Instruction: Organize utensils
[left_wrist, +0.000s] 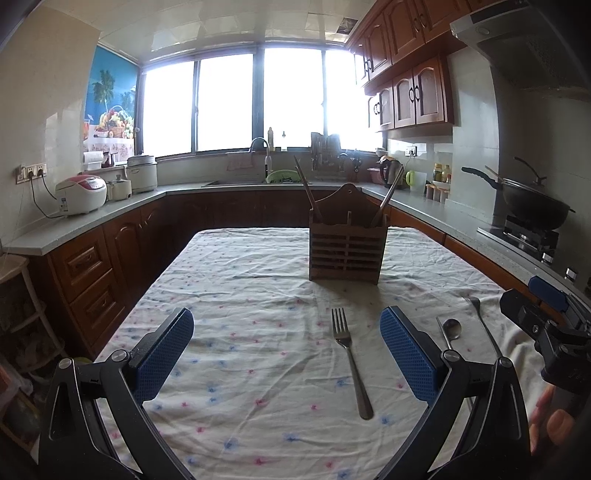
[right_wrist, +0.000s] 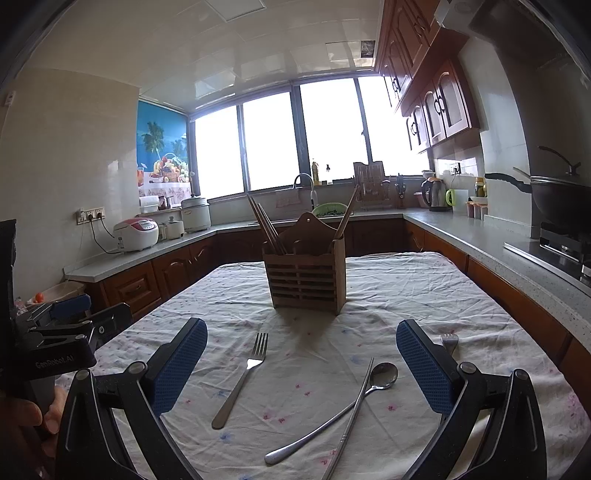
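Observation:
A wooden slatted utensil holder (left_wrist: 347, 249) (right_wrist: 304, 275) stands on the cloth-covered table (left_wrist: 240, 295) and holds chopsticks (right_wrist: 264, 223) leaning left and right. A steel fork (left_wrist: 349, 360) (right_wrist: 242, 378) lies in front of it. A spoon (right_wrist: 341, 408) (left_wrist: 451, 329) lies crossed with a thin metal chopstick (right_wrist: 352, 415). A second fork (right_wrist: 449, 342) (left_wrist: 482, 325) lies at the right, partly hidden by my right finger. My left gripper (left_wrist: 286, 350) is open and empty above the table, left of the first fork. My right gripper (right_wrist: 301, 363) is open and empty above the spoon and fork.
Kitchen counters run around the table, with rice cookers (left_wrist: 81, 194) at left, a sink (left_wrist: 275, 179) at the back and a wok (left_wrist: 532, 203) on the stove at right. The right gripper's body (left_wrist: 546, 325) shows in the left wrist view.

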